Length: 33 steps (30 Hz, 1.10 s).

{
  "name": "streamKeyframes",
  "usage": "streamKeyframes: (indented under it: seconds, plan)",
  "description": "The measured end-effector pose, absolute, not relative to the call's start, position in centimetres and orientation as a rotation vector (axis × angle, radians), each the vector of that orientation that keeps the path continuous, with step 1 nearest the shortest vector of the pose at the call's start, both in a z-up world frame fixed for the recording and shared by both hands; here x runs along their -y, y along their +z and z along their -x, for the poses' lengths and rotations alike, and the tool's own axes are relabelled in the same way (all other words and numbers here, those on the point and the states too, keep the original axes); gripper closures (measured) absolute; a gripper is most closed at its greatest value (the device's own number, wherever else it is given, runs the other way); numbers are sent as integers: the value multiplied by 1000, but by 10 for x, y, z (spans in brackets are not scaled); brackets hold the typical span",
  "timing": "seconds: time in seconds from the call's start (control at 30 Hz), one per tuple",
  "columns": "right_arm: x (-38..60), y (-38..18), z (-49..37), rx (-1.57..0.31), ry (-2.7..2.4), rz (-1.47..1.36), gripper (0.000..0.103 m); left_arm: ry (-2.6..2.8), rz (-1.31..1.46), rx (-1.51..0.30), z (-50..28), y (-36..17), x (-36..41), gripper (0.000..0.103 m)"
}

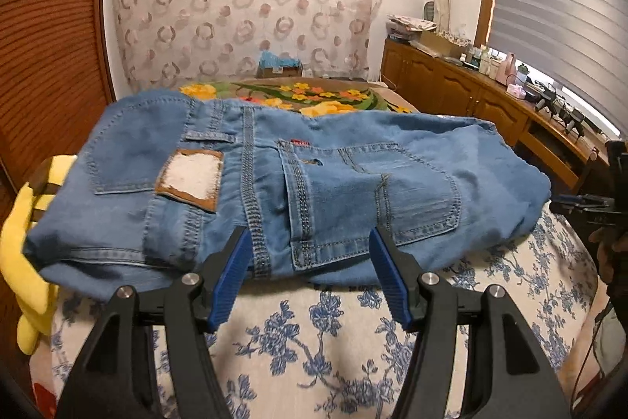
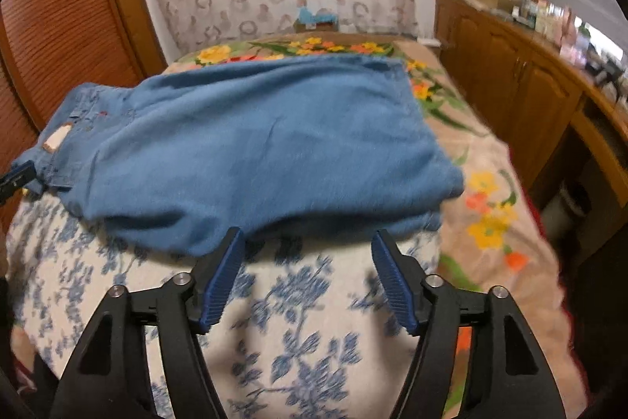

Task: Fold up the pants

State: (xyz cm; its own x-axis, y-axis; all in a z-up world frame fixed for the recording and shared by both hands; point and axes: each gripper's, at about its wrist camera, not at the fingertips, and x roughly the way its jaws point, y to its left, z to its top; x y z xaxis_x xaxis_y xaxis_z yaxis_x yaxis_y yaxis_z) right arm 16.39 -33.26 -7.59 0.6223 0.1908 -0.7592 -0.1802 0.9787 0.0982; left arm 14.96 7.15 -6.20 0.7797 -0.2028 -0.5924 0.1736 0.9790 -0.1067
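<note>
Blue denim pants [image 1: 298, 183] lie folded in a thick stack on the bed, back pockets and a leather waist patch [image 1: 190, 179] facing up. My left gripper [image 1: 310, 234] is open and empty, its fingertips just at the near edge of the waist end. In the right wrist view the pants [image 2: 255, 152] show their plain leg side, with the folded edge nearest. My right gripper [image 2: 308, 236] is open and empty, just short of that edge. The right gripper also shows at the right edge of the left wrist view [image 1: 588, 203].
The bed has a white cover with blue flowers [image 1: 314, 340] near me and a tan blanket with yellow flowers [image 2: 482, 183] beyond. A yellow plush [image 1: 19, 262] lies left of the pants. Wooden cabinets [image 1: 471, 97] with clutter stand at right, a louvred door [image 1: 47, 46] at left.
</note>
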Motion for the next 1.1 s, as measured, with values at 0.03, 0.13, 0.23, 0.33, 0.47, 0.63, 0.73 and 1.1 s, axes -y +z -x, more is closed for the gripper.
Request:
streamKeyframes:
  seconds: [0.03, 0.13, 0.23, 0.33, 0.47, 0.63, 0.73, 1.1]
  plan:
    - [334, -79, -162, -884, 229, -36, 30, -209, 52, -637, -147, -58, -74, 42]
    - [331, -85, -163, -908, 242, -75, 28, -213, 52, -623, -143, -52, -78, 42]
    - [329, -89, -166, -917, 256, -118, 28, -225, 47, -613, -141, -47, -75, 42]
    - [327, -91, -171, -907, 239, -143, 26, -229, 43, -605, -140, -44, -71, 42]
    - [328, -90, -183, -897, 209, -178, 26, -234, 42, -597, -136, -41, -62, 42]
    - [327, -89, -195, -871, 138, -160, 27, -230, 46, -608, -130, -45, -61, 42]
    - [321, -92, -195, -861, 107, -111, 26, -218, 44, -619, -129, -50, -65, 42]
    - [306, -95, -195, -880, 49, -17, 26, -98, 79, -672, -142, -68, -116, 42]
